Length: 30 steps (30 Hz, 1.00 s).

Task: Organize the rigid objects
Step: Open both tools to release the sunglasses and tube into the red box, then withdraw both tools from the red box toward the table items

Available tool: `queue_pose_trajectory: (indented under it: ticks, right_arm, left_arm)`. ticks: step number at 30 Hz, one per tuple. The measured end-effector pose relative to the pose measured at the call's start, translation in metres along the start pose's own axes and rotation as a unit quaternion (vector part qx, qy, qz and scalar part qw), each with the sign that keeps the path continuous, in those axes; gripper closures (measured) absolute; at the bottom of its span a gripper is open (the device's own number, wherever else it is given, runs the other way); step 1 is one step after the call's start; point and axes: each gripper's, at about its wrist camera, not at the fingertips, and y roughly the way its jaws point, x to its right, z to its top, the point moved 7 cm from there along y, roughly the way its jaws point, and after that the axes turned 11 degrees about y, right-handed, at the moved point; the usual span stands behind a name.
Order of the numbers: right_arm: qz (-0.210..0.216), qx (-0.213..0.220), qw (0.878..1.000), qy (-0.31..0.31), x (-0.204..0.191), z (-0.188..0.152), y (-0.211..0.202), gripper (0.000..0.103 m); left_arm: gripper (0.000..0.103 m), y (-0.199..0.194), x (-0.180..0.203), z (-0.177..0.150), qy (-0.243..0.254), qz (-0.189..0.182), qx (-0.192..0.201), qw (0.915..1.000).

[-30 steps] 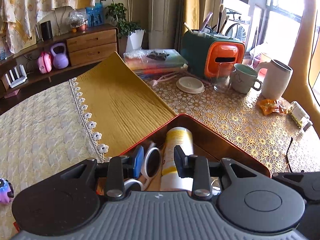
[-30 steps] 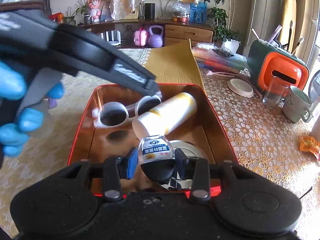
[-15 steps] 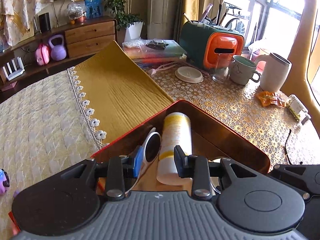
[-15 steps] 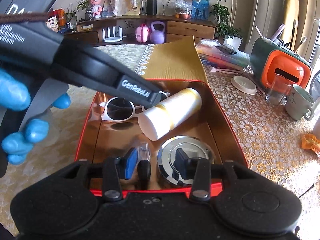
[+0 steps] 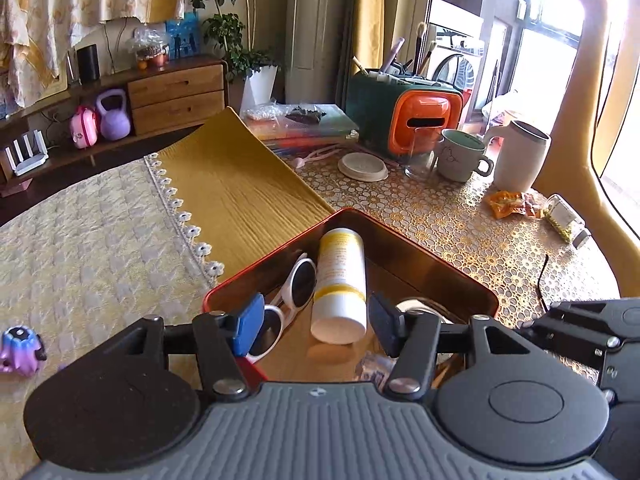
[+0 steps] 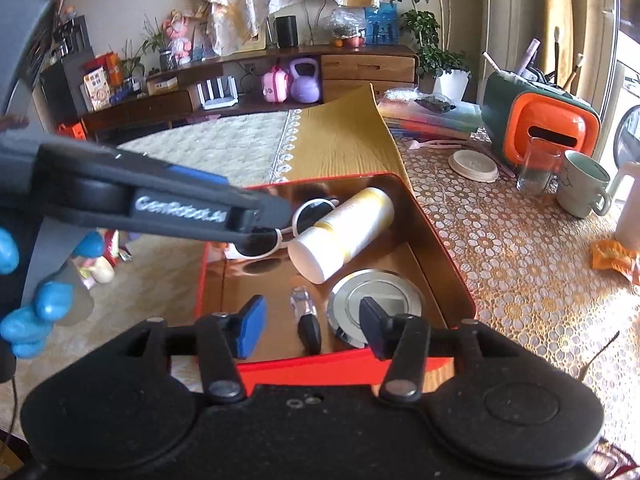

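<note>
Inside the red tin lie sunglasses, white bottle, silver lid and small vial; both grippers' fingers are opening, empty, over it; organizing seems nearly finished

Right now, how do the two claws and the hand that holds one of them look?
Both claws are black plastic with round discs on either side and metal rivets. Each has one blue pad and one black pad. The left claw carries white lettering along its side, and the hand gripping it wears a blue glove. The left claw's body is ribbed grey.
</note>
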Motion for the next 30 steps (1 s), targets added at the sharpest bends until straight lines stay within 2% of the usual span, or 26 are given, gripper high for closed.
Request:
queue_pose_trajectory:
  ticks: [5,8,13,18,30]
  right_arm:
    - [0.004,0.007,1.000,0.002,-0.009,-0.001,-0.014,0.039]
    - [0.008,0.009,1.000,0.001,-0.016,-0.002,-0.021,0.038]
    - [0.018,0.017,1.000,0.000,-0.030,-0.005,-0.033,0.034]
    - [0.034,0.020,0.999,0.000,-0.046,-0.008,-0.040,0.028]
    - [0.073,0.022,0.997,-0.010,-0.084,-0.018,-0.048,0.011]
  left_arm:
    - [0.045,-0.025,-0.004,-0.010,0.001,-0.003,0.007,1.0000]
    - [0.040,-0.041,-0.008,-0.017,0.002,-0.003,0.012,0.9999]
    - [0.039,-0.068,-0.015,-0.026,0.000,0.001,0.024,0.9997]
    - [0.028,-0.094,-0.024,-0.034,0.004,0.009,0.034,0.9994]
    - [0.022,-0.138,-0.064,-0.063,-0.014,0.037,0.033,0.9987]
